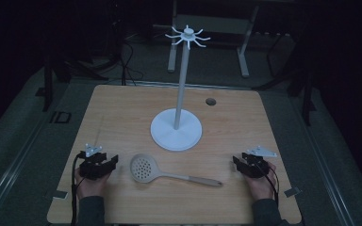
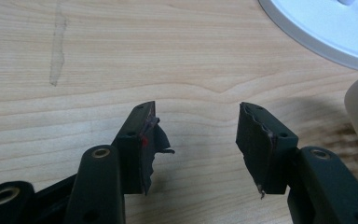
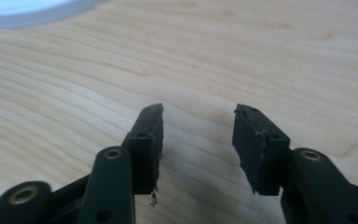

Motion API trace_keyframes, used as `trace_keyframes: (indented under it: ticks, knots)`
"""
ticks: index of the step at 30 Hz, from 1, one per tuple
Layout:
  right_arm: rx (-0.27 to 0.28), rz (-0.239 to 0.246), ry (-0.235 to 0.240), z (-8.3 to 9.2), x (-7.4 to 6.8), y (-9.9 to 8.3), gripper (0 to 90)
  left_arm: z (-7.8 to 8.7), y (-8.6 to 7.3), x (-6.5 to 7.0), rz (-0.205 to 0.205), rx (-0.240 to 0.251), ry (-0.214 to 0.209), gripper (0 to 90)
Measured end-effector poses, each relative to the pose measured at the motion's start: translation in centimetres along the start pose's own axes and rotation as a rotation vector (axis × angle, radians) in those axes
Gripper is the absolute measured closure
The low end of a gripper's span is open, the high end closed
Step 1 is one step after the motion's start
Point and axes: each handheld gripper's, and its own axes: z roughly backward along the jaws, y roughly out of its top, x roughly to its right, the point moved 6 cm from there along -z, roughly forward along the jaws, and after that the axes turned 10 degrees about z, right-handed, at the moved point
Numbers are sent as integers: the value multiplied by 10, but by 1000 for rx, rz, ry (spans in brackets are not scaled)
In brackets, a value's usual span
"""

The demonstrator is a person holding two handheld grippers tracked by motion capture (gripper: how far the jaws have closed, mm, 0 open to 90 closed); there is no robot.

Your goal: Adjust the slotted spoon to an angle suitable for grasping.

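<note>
Both the left gripper point(image 1: 112, 162) and right gripper point(image 1: 236, 164) rested wide open and empty, the slotted spoon point(image 1: 144, 168) lying between them before the hook stand point(image 1: 176, 133). In dim light, a hasty grab could probably skid its handle.

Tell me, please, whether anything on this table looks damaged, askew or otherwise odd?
The left gripper has frayed, peeling lining on its pads, with a torn flap curling off. The right gripper shows lighter fraying. The slotted spoon lies flat beside the hook stand, which stands upright.
</note>
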Motion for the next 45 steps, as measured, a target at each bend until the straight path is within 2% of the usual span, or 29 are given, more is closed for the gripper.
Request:
trace_keyframes:
  ticks: [5,6,8,10,11,14,17,21,25,30,35,39,42,45]
  knots:
    - [45,-5,35,12,-5,6,548,0,1,2,-2,5,-5,481]
    - [62,20,65,19,-11,9,620,2,3,3,-5,18,-5,487]
    - [99,50,107,27,-19,12,691,2,3,3,-5,16,-5,488]
    - [113,57,126,30,-22,13,727,3,3,3,-8,16,-4,488]
    - [148,65,164,35,-29,15,805,3,3,3,-10,17,-5,488]
    - [176,66,236,38,-42,16,889,4,3,3,-6,19,-6,488]
    - [172,140,295,38,-59,15,898,3,3,2,-5,13,-5,488]
    - [158,210,363,39,-79,11,899,2,3,3,-5,12,-6,490]
    - [138,244,416,43,-96,5,899,3,3,3,-8,14,-6,490]
    - [99,293,457,45,-114,-4,899,6,5,4,1,30,-12,499]
    - [57,319,480,40,-121,-10,899,11,9,10,-13,51,-34,499]
    - [19,333,459,35,-119,-14,900,15,14,18,-43,75,-46,499]
    - [28,319,451,33,-116,-12,900,19,15,24,-61,87,-62,500]
    - [31,312,417,27,-112,-9,900,20,16,33,-81,87,-80,500]
